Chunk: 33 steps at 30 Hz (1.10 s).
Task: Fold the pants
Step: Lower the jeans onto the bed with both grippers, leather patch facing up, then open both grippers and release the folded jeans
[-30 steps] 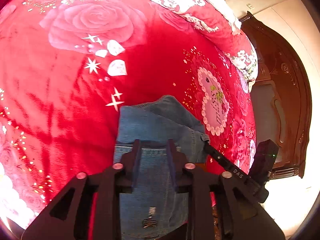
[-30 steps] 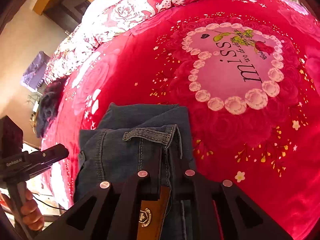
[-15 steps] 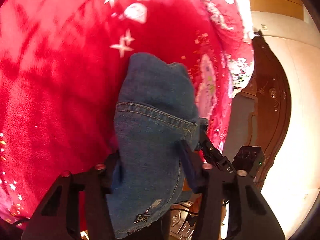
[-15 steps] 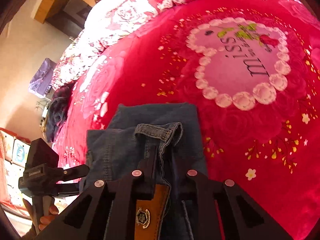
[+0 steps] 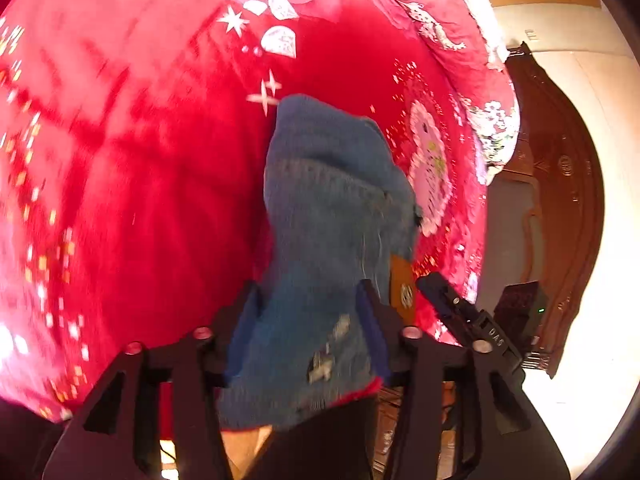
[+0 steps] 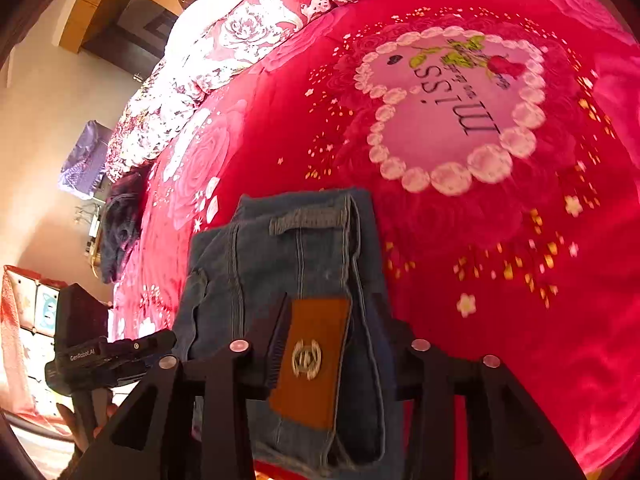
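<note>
Folded denim jeans [image 6: 288, 264] lie in a compact stack at the near edge of the red floral blanket [image 6: 460, 240], brown leather waistband patch [image 6: 312, 360] facing up.

Release step, by the look of it. Done well: withdraw both grippers straight back so no layer drags.

Right gripper [image 6: 328, 320]: jaws have just been opening, apart, patch between them, unpinched. Left gripper [image 5: 308, 300]: likewise just opening, denim between the jaws; view blurred. Both pitch downward.
</note>
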{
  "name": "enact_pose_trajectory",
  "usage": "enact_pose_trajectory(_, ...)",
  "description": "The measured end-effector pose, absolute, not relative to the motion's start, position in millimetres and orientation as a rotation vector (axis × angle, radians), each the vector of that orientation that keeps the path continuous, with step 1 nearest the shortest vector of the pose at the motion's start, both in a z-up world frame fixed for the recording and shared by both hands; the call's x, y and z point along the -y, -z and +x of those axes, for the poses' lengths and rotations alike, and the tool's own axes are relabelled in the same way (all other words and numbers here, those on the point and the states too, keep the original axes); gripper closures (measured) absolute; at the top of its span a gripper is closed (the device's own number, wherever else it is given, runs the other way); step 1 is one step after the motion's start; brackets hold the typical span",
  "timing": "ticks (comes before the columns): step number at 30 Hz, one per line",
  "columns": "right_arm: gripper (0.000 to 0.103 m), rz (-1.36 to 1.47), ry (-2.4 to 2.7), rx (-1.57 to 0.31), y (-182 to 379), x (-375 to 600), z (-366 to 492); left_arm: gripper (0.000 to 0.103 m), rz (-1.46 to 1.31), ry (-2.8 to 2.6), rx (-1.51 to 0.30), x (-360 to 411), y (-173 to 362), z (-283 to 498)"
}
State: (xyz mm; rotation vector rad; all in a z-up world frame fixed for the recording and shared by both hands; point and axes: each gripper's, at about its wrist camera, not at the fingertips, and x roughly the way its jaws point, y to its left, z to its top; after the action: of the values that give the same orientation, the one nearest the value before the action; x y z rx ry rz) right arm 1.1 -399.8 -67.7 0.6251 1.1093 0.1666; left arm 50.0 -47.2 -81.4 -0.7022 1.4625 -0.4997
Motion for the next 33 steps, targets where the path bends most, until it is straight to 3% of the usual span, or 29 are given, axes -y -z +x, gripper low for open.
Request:
enact_pose_trajectory(6, 0.053, 0.701, -0.215, -1.189, 91, 387, -48, 0.020, -0.651, 0.534, -1.452, 57, 88, 8)
enact_pose_trajectory(7, 0.053, 0.690, -0.225, -1.189, 94, 383, -52, 0.021, -0.597, 0.517, -1.458, 60, 91, 6)
enact_pose_trajectory(8, 0.060, 0.652, -0.222, -1.175, 95, 378, -55, 0.023, -0.565, 0.508, -1.479, 64, 94, 5)
enact_pose_trajectory(9, 0.074, 0.608, -0.220, -1.171, 94, 373, -56, 0.026, -0.552, 0.510, -1.485, 67, 92, 4)
enact_pose_trajectory(10, 0.093, 0.576, -0.242, -1.170, 89, 368, -56, 0.042, -0.518, 0.504, -1.477, 67, 86, 1)
enact_pose_trajectory(11, 0.093, 0.556, -0.254, -1.150, 79, 365, -59, 0.055, -0.471, 0.503, -1.471, 68, 78, -1)
enact_pose_trajectory(13, 0.093, 0.486, -0.263, -1.085, 53, 359, -67, 0.060, -0.395, 0.508, -1.442, 68, 65, -8)
enact_pose_trajectory(15, 0.093, 0.462, -0.257, -1.051, 41, 361, -77, 0.061, -0.325, 0.498, -1.425, 71, 66, -14)
enact_pose_trajectory(21, 0.093, 0.557, -0.154, -1.158, 99, 375, -85, 0.060, -0.207, 0.449, -1.437, 82, 78, -21)
enact_pose_trajectory(33, 0.084, 0.599, -0.103, -1.150, 90, 376, -85, 0.057, -0.126, 0.431, -1.403, 93, 71, -26)
